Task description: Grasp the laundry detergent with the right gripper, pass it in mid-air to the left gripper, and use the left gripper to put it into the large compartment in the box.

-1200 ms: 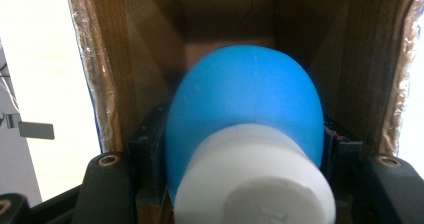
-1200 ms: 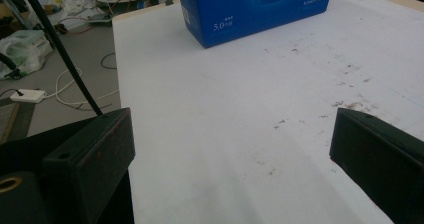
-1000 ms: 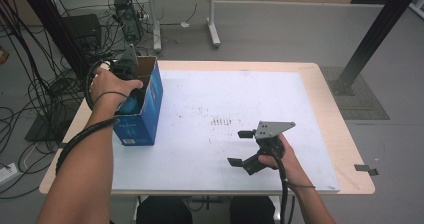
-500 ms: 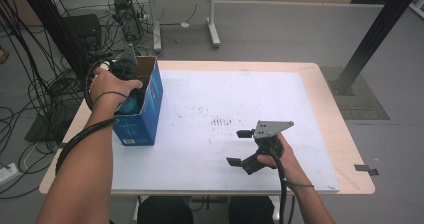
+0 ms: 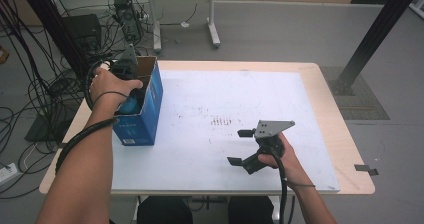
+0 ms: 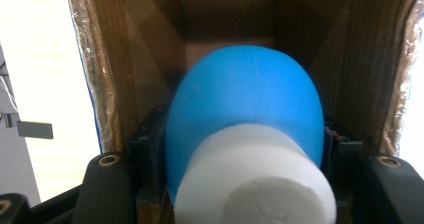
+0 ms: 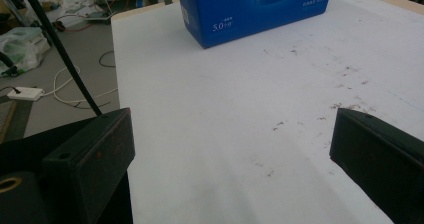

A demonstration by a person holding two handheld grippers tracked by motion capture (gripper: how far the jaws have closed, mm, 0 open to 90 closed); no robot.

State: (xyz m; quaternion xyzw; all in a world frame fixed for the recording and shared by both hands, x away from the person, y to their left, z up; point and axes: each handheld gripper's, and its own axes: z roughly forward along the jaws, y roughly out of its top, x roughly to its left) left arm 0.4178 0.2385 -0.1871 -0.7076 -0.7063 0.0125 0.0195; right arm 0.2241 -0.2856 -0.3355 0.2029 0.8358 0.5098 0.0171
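Left gripper (image 5: 131, 91) fingers clamped on blue bottle (image 6: 243, 119) inside box (image 5: 150, 109); probably light, smooth plastic, grip the body. Right gripper (image 5: 245, 146) fingers spread, empty.

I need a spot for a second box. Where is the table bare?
The white table mat is bare from the blue cardboard box across to its right edge, apart from the open right claw near the front. It is crowded at the box, where the left claw grips a blue bottle.
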